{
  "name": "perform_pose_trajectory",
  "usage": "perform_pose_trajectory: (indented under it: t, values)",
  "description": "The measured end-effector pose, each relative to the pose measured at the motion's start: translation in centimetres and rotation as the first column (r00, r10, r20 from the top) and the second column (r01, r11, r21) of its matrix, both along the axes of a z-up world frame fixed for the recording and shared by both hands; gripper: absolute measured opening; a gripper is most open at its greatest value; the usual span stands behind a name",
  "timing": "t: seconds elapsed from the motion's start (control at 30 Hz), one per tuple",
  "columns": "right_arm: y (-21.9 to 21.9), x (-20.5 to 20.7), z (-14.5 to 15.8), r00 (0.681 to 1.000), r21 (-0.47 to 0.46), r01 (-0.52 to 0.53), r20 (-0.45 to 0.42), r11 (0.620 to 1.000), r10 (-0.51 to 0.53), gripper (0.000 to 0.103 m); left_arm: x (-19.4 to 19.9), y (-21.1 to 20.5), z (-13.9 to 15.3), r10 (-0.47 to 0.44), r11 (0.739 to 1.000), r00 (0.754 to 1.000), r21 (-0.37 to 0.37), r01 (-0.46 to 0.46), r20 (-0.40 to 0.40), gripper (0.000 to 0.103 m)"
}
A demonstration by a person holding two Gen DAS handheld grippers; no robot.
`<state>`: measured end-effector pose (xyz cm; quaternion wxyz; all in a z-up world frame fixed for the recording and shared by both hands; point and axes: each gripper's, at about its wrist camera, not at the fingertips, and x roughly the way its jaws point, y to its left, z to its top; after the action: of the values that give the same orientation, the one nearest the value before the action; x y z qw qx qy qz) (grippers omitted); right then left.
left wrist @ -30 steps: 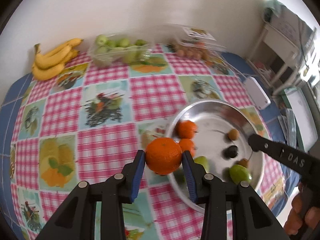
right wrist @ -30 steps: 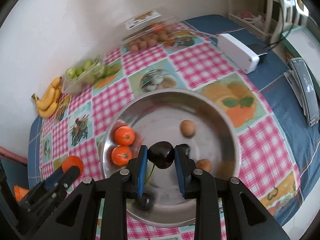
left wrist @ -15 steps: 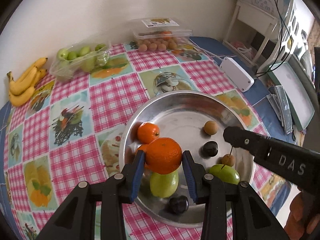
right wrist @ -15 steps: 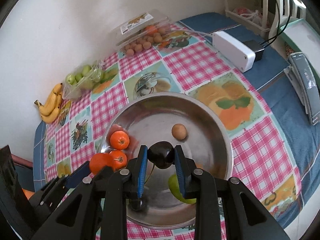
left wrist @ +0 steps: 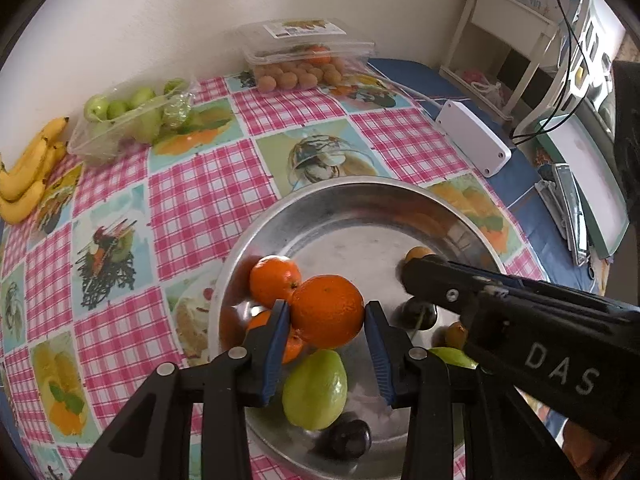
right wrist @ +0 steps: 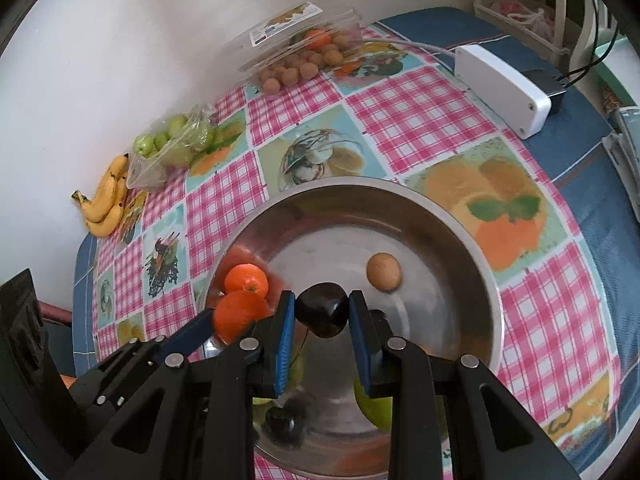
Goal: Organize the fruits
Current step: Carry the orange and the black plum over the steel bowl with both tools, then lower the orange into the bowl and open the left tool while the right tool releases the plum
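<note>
On the right gripper (left wrist: 416, 276): "DAS".

Soft, even daylight; strong fisheye bending and dark corners; the steel bowl (left wrist: 320, 200) beyond the fingers shows dull reflections; far clutter is slightly blurred.

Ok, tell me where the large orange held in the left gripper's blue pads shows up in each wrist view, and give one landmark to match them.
Left wrist view: the large orange sits at lower centre, clamped between the left gripper pads, above the round steel bowl.
Right wrist view: the same orange is at lower left, just left of the right gripper.
Shared landmark: the yellow banana bunch by the wall.
</note>
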<state>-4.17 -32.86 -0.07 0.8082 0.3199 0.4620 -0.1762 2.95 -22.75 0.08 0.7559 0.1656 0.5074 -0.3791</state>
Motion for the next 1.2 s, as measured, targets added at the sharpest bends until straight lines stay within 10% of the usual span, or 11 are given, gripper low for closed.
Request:
perform_pose_trajectory:
  t: [1.2]
  values:
    - [-2.1, 1.2, -4.2, 0.999, 0.117, 0.048, -0.026, 0.992, -0.046, 0.029, 1.1, -2.2, -3.0, 0.008, 0.999, 0.998, 0.051, -0.005, -0.055, 0.042]
